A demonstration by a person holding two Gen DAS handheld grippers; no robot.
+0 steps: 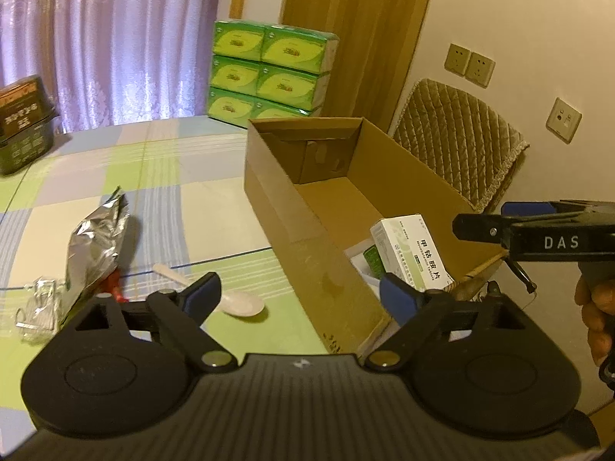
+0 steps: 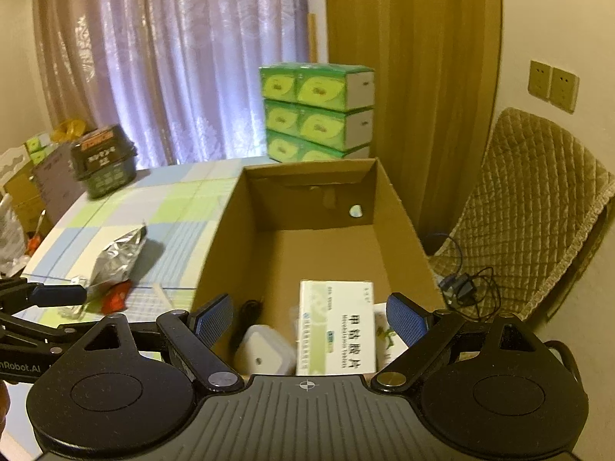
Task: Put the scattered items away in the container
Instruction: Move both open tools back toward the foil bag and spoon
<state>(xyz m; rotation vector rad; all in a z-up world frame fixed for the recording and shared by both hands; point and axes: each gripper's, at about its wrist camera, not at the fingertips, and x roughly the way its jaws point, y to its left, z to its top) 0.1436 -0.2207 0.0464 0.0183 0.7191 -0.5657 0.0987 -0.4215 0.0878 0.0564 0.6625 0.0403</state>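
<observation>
Medicine box (image 2: 338,326) lies in the cardboard box (image 2: 307,238), directly ahead between the right gripper (image 2: 309,320) jaws, which stand wide and empty. Left gripper (image 1: 300,294) jaws wide, empty; white spoon (image 1: 238,301) just beyond its left jaw, foil bag (image 1: 96,242) further left on the bench (image 1: 192,211).

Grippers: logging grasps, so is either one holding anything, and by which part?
Nothing is held: left gripper and right gripper are both open and empty.

- Left gripper (image 1: 298,292): jaws spread wide, nothing between the blue pads.
- Right gripper (image 2: 309,317): jaws likewise wide apart, empty.
- Hand (image 1: 595,315) wrapped around the right gripper's handle.
</observation>
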